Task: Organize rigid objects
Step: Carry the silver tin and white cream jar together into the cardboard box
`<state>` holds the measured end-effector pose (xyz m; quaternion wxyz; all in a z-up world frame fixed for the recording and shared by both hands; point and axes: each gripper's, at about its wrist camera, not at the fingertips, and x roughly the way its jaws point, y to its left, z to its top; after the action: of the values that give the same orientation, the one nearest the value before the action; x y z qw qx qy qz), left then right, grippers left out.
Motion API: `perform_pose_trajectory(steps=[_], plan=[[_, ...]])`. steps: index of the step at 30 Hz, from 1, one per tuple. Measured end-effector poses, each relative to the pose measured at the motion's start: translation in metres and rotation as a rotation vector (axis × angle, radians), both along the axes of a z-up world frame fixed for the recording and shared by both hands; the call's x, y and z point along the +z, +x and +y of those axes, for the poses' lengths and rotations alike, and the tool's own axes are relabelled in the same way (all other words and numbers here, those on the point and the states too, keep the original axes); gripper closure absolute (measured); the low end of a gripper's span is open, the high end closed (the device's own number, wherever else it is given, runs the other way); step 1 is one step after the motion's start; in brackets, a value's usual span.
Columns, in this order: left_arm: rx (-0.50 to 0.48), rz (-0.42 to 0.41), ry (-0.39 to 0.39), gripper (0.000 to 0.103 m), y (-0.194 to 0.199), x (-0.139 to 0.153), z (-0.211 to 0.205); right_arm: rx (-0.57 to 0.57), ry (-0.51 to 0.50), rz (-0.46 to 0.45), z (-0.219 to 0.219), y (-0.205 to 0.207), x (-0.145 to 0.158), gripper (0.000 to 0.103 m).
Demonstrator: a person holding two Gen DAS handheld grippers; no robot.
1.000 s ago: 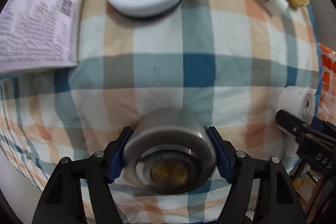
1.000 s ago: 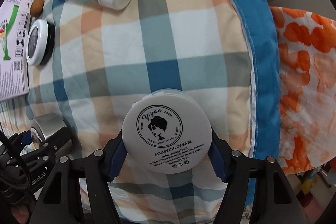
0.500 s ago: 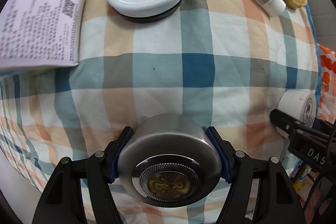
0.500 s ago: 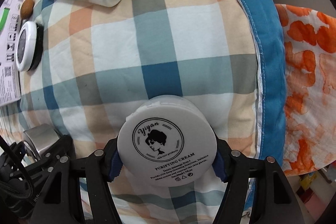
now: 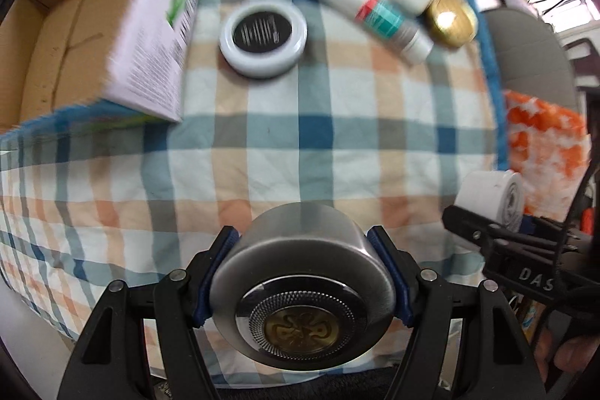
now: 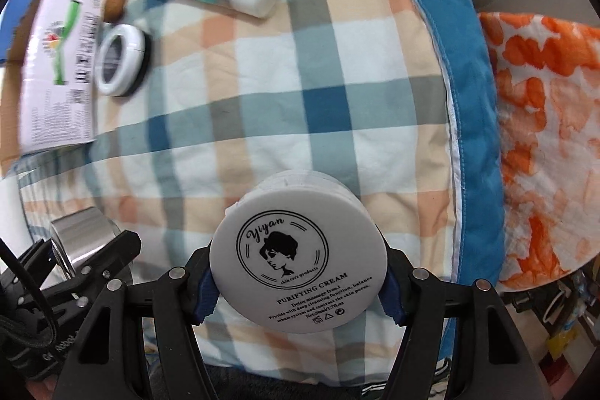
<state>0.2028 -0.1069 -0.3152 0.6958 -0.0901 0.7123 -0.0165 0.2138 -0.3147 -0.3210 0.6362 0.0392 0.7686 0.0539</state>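
Two jars off the checked cloth (image 5: 337,152) now. Left view: left gripper (image 5: 302,291) clamps the steel jar (image 5: 303,287), lifted since a second ago. Right view: right gripper (image 6: 298,283) pinches the white cream jar (image 6: 298,265), raised; probably box-bound.

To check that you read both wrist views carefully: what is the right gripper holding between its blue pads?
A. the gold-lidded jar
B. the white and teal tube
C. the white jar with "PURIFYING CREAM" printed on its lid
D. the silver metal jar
C: in the right wrist view the right gripper has its blue pads pressed on both sides of the white cream jar, whose lid reads "PURIFYING CREAM".
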Motion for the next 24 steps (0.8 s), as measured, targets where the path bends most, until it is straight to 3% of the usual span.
perform_pose_trajectory(steps=[8,11,14,19,24], plan=[[0.073,-0.147,-0.086,0.034,0.002,0.089,0.033,0.033,0.089,-0.099,0.001,0.017,0.083,0.033],[0.101,-0.205,-0.111,0.034,0.003,0.115,0.054,0.051,0.136,-0.141,0.014,0.030,0.116,0.033],[0.130,-0.260,-0.109,0.034,0.018,0.136,0.081,0.065,0.169,-0.177,0.055,0.035,0.134,0.033],[0.155,-0.301,-0.076,0.034,0.055,0.145,0.142,0.075,0.218,-0.229,0.134,0.048,0.152,0.033],[0.158,-0.272,-0.049,0.034,0.102,0.129,0.215,0.088,0.205,-0.268,0.214,0.094,0.152,0.033]])
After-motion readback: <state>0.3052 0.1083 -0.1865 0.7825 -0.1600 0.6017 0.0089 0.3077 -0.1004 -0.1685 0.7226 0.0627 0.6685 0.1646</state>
